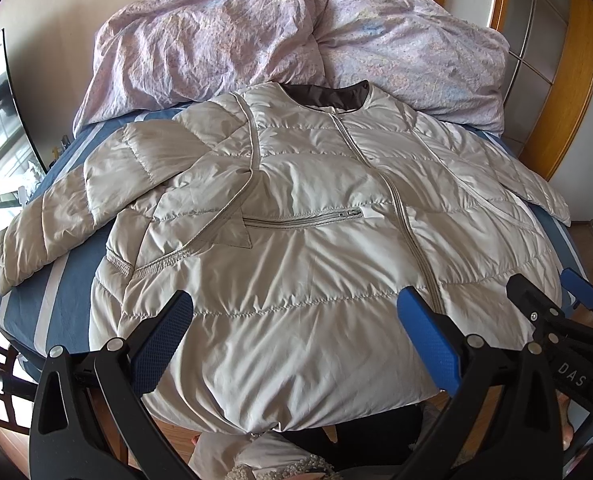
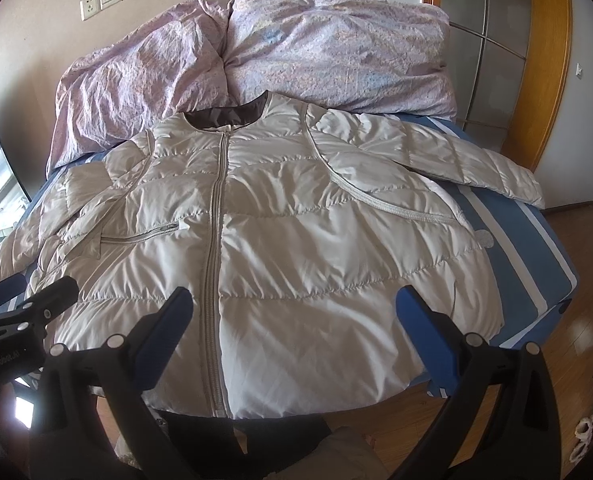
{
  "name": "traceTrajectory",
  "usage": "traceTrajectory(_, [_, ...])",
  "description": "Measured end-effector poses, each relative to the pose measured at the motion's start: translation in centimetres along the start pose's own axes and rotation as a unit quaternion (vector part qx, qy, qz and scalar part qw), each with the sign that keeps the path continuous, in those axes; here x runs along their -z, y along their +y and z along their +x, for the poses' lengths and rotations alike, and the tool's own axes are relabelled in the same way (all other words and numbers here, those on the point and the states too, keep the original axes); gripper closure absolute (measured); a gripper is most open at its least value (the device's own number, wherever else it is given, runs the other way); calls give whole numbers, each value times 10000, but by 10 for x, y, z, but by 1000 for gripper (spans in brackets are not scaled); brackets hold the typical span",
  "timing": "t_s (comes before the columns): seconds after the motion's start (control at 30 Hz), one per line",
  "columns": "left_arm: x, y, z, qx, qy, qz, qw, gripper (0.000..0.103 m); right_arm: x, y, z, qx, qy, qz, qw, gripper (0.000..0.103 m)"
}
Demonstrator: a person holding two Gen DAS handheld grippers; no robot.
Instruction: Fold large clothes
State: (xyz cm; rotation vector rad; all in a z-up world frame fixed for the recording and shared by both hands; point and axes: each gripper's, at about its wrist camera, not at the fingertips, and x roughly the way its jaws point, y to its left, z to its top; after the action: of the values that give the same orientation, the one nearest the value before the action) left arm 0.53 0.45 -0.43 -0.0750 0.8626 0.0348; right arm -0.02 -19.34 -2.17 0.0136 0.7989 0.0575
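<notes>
The jacket (image 1: pixel 316 216) lay front-up and zipped on the bed (image 2: pixel 508 248), its hem spilling over the near edge, its underside hidden. One sleeve lay crumpled and folded; the other reached the bed's side. Both grippers, left (image 1: pixel 296 328) and right (image 2: pixel 294 320), hovered spread wide above the hem, holding nothing. The duvet (image 2: pixel 296 52) crowded the far end.

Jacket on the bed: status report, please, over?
Both hand-held grippers, left and right, open, empty, above hem. Jacket flat, zipped, sleeves spread, unfolded. Duvet touching collar.
</notes>
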Motion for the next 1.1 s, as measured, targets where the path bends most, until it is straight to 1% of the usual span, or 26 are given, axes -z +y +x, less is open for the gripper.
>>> traceTrajectory(0.17, [-8,6,10,31,36,-22,10000,1,-9,-18,11,-65,-34,296,9995,2])
traceTrajectory(0.2, [-9,2,11,28,56,-30,10000,1,-12,-23,14,-85,-68,352,9993,2])
traceTrajectory(0.33, [-21,2,27,162,242,-61,9996,1,-26,-46,29,-111,-278,474,9984,2])
traceTrajectory(0.4, [-26,3,36,263,336,-72,9991,1,-34,-63,39,-97,-235,634,9977,2])
traceTrajectory(0.5, [-38,5,48,285,361,-87,9989,1,-46,-100,56,-199,-241,1154,9928,2])
traceTrajectory(0.57, [-48,5,54,262,323,-61,9991,1,-53,-128,68,-182,-197,1594,9869,2])
traceTrajectory(0.73, [-75,5,68,-17,204,44,9998,1,-66,-193,97,-111,40,2499,9682,2])
traceTrajectory(0.8, [-86,5,75,-61,189,71,9998,1,-70,-218,108,-59,105,2808,9597,2])
traceTrajectory(0.93, [-107,6,90,-74,158,66,9998,1,-76,-269,127,-17,193,3554,9345,3])
traceTrajectory(1.03, [-121,6,100,26,90,63,9999,1,-78,-305,139,57,194,4052,9140,10])
traceTrajectory(1.1, [-129,7,107,135,92,44,9999,1,-77,-330,148,30,237,4461,8947,19])
